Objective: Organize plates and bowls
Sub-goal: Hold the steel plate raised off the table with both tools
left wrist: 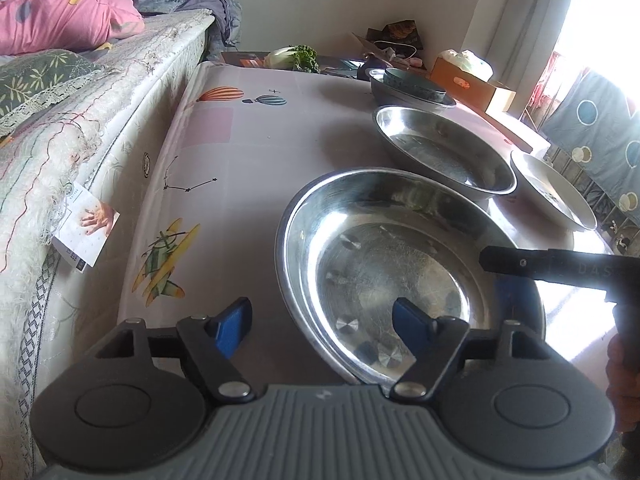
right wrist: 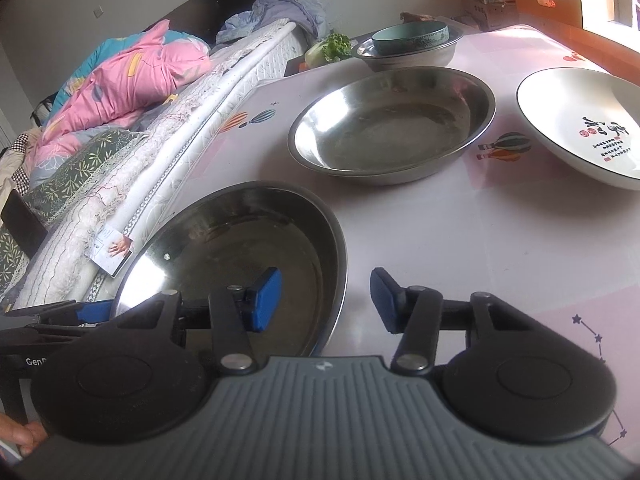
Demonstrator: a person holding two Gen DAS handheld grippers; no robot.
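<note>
The nearest steel plate (left wrist: pixel 392 264) (right wrist: pixel 240 248) lies on the table, and both grippers straddle its rim from opposite sides. My left gripper (left wrist: pixel 322 326) has one blue pad outside the left rim and one inside, with neither pressing. My right gripper (right wrist: pixel 325 300) has one pad inside the right rim and one over the tablecloth, also with gaps. A second steel plate (left wrist: pixel 444 148) (right wrist: pixel 392 120) sits behind it. A white printed plate (left wrist: pixel 556 192) (right wrist: pixel 584 120) is to the right. Farther back, a teal bowl (left wrist: pixel 416 82) (right wrist: pixel 410 38) rests in a steel bowl (left wrist: pixel 400 100) (right wrist: pixel 404 58).
A mattress edge (left wrist: pixel 100 128) (right wrist: pixel 168 148) with pillows runs along the table's left side, and a card (left wrist: pixel 86 232) is tucked against it. Leafy greens (right wrist: pixel 334 46) and an orange cardboard box (left wrist: pixel 468 80) (right wrist: pixel 556 4) stand at the back. A hand (left wrist: pixel 622 380) shows at the right edge.
</note>
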